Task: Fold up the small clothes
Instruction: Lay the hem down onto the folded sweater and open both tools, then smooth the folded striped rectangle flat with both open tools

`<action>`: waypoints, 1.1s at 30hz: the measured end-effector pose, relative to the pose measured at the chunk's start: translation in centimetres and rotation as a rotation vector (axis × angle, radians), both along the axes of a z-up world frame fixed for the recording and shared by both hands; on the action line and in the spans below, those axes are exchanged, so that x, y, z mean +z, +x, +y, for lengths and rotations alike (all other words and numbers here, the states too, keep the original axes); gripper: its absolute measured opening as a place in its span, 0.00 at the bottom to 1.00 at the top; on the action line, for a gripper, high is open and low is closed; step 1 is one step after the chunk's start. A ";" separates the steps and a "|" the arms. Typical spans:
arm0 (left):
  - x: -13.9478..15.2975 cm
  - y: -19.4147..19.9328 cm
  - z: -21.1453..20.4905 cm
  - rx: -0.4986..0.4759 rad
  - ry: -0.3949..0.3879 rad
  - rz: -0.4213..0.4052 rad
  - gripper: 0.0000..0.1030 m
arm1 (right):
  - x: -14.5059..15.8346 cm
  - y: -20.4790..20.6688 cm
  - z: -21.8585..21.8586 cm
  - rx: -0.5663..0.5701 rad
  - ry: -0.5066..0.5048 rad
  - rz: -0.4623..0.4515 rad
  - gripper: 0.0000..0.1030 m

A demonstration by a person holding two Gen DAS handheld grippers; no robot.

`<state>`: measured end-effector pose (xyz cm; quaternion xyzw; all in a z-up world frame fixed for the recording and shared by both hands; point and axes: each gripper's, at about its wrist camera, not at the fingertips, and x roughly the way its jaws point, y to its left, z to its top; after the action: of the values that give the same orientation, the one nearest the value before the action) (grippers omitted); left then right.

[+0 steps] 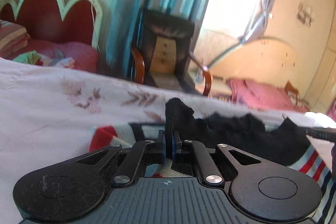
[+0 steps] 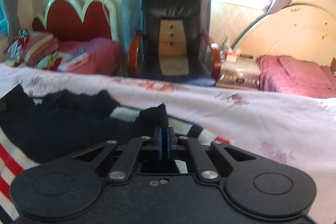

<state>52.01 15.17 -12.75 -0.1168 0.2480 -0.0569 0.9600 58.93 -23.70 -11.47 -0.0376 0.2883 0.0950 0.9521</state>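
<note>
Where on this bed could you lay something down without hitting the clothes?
Bare floral sheet lies right of the right gripper, and more lies left of the left gripper. Between them it is crowded: black garment over striped garment.

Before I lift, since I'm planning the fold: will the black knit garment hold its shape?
Probably not: the black knit garment bunches and sags between the left tongs and right tongs. Likely light, and it seems unlikely to slip.
</note>
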 end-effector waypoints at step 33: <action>-1.9 -1.8 -3.2 -0.101 0.119 0.094 0.45 | -1.5 -1.5 1.1 -0.101 -0.147 0.053 0.48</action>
<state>50.18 11.99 -14.66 -0.0495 0.3013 -0.0848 0.9485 57.40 -22.59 -12.96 -0.0901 0.3209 0.0267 0.9424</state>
